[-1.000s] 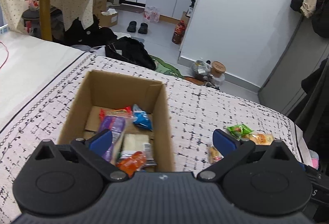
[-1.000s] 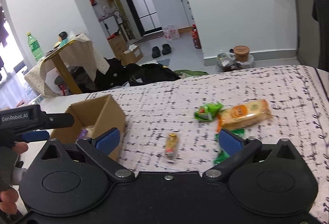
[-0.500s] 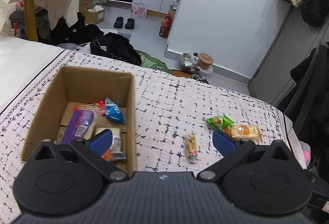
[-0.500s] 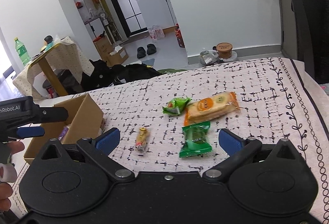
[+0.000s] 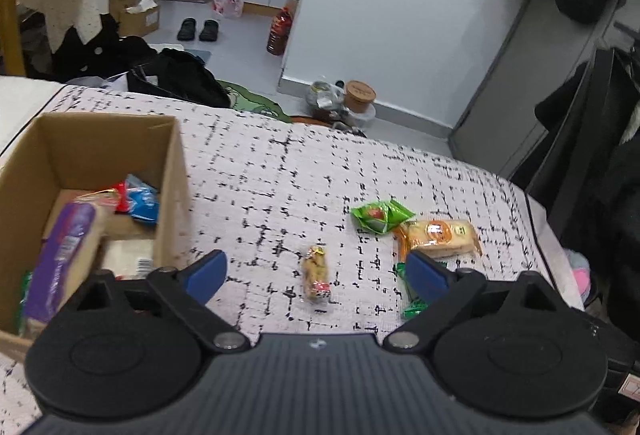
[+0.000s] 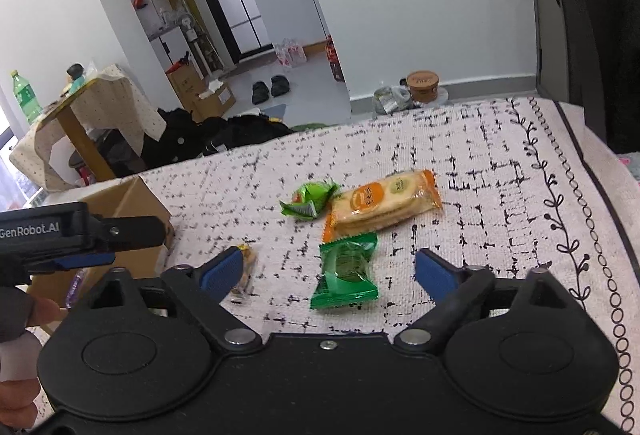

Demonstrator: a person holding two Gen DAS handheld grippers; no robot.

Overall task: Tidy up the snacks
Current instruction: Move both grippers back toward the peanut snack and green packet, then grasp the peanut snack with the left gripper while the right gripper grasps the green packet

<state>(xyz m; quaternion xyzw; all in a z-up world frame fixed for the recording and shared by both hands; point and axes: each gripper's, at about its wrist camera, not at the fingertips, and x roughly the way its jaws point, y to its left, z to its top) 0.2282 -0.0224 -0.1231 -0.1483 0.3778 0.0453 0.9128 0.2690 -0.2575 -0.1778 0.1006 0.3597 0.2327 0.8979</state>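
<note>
An open cardboard box [image 5: 176, 171] holding several snack packs stands at the left of the patterned cloth; it also shows in the right wrist view [image 6: 136, 199]. Loose on the cloth lie a small yellow snack bar [image 5: 316, 273], a green wrapped candy [image 5: 380, 215], an orange cracker pack [image 5: 438, 237] and a flat green packet [image 6: 346, 271]. My left gripper [image 5: 316, 275] is open and empty, hovering with the yellow bar between its fingers. My right gripper [image 6: 330, 273] is open and empty, with the green packet between its fingers.
The cloth's bordered right edge [image 6: 576, 203] drops off beside dark furniture. Beyond the far edge lie black clothes [image 5: 176, 75] on the floor, and a draped side table [image 6: 92, 119] stands at the left. The left gripper's body [image 6: 60, 231] sits near the box.
My left gripper has swung right, from over the box to over the yellow bar. My right gripper has moved right and closer, so the green packet now lies between its fingers.
</note>
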